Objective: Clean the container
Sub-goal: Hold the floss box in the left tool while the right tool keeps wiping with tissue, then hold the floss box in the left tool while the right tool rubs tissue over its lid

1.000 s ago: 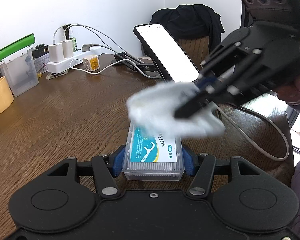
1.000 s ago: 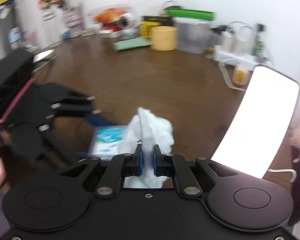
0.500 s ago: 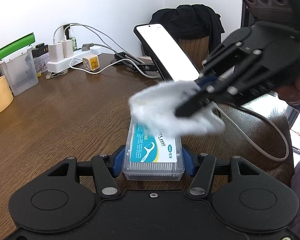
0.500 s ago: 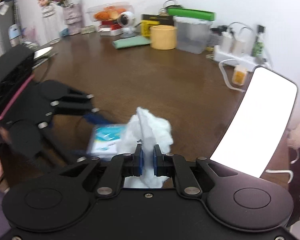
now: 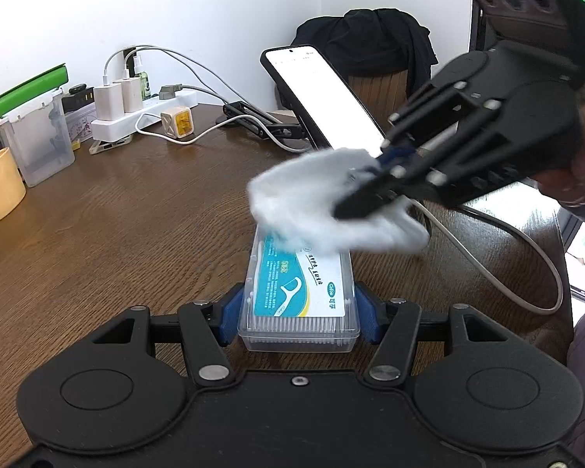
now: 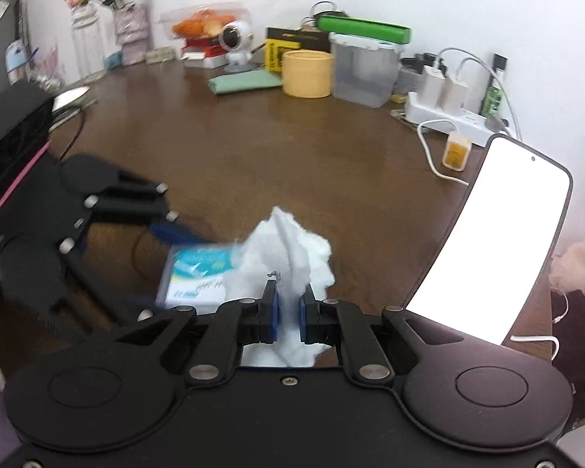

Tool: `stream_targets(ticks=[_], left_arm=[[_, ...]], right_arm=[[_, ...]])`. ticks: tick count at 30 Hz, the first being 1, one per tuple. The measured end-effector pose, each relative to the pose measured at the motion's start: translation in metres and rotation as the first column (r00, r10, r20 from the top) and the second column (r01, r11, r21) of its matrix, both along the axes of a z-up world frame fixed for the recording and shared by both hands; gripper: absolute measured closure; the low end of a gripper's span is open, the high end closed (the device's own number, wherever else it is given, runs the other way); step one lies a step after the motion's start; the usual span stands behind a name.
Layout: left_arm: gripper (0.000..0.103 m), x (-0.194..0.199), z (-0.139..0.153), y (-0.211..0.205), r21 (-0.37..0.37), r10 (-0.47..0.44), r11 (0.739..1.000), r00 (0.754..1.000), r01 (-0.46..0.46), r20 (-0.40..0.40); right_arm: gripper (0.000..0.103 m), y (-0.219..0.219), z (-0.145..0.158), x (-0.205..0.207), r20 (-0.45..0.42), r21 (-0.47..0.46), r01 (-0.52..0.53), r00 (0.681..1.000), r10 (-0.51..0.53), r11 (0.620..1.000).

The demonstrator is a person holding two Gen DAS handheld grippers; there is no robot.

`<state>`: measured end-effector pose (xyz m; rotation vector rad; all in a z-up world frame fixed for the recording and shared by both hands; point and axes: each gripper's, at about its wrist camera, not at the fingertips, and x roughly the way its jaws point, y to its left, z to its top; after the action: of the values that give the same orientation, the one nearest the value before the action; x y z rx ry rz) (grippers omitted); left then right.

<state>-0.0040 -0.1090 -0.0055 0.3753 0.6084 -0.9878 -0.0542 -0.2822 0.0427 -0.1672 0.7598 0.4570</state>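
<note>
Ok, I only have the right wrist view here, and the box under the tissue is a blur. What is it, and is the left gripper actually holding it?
Observer: It is a clear dental floss pick box, clamped at its near end in the jaws of the left gripper.
Operator: Where does the tissue sit on it?
Observer: The white tissue, pinched by the right gripper, covers the lid's far end. The near part of the label shows uncovered.
Operator: Anything behind the phone?
Observer: Behind the phone is a chair draped with a black garment.
</note>
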Motion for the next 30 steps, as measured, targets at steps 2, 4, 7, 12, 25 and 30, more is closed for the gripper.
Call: stream_targets(ticks=[2, 4, 7, 12, 25, 30], left_arm=[[0.045, 0.0, 0.0, 0.0, 0.0, 0.0, 1.0, 1.0, 0.0, -0.001], [0.045, 0.0, 0.0, 0.0, -0.001, 0.001, 1.0, 1.0, -0.001, -0.001], [0.045, -0.001, 0.0, 0.0, 0.0, 0.001, 1.0, 1.0, -0.001, 0.001], [0.045, -0.001, 0.0, 0.0, 0.0, 0.001, 1.0, 1.0, -0.001, 0.0], [0.045, 0.001, 0.0, 0.0, -0.001, 0.006, 1.0, 1.0, -0.006, -0.004], [0.044, 0.001, 0.0, 0.0, -0.002, 0.006, 1.0, 1.0, -0.006, -0.005]], right_arm=[[0.093, 0.005, 0.001, -0.006, -0.011, 0.017, -0.039, 0.999, 0.039, 0.999], [0.093, 0.015, 0.0, -0.004, -0.007, 0.039, -0.068, 0.998, 0.068, 0.997], [0.093, 0.023, -0.001, 0.002, 0.015, 0.032, -0.058, 0.998, 0.058, 0.998], [0.093, 0.009, 0.001, 0.001, 0.042, -0.051, 0.023, 0.999, -0.021, 0.998], [0.092, 0.017, 0.001, 0.004, 0.06, -0.063, 0.017, 0.998, -0.013, 0.998], [0.093, 0.007, 0.005, -0.009, 0.002, -0.016, -0.038, 0.999, 0.038, 0.999]])
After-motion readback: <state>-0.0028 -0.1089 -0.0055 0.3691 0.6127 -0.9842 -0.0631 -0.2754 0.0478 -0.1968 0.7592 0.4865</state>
